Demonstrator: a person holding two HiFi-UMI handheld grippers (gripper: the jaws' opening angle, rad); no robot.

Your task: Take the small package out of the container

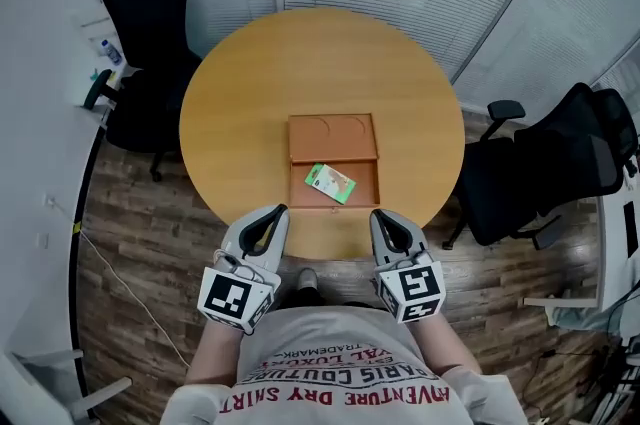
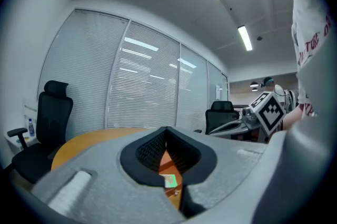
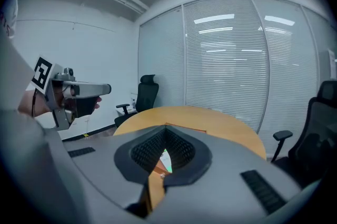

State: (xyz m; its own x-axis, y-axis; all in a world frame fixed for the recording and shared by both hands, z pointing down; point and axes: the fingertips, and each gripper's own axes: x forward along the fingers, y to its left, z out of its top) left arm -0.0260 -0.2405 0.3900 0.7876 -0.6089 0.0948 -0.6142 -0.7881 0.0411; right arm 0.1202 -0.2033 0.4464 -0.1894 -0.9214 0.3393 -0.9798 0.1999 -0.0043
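Observation:
A flat wooden container [image 1: 364, 179] lies open on the round wooden table [image 1: 250, 93], its lid [image 1: 333, 138] folded back on the far side. A small green and white package [image 1: 330, 182] rests in the near half. My left gripper [image 1: 276, 212] and right gripper [image 1: 379, 216] hover side by side at the table's near edge, short of the container. Both are shut with nothing between them. Through the gap behind the closed jaws, the package [image 2: 170, 181] shows in the left gripper view and the package [image 3: 164, 157] shows in the right gripper view.
A black office chair [image 1: 150, 23] stands at the table's far left and another chair [image 1: 545, 168] at its right. A white side desk with a bottle [image 1: 110, 51] runs along the left wall. Window blinds close off the back. The floor is dark wood.

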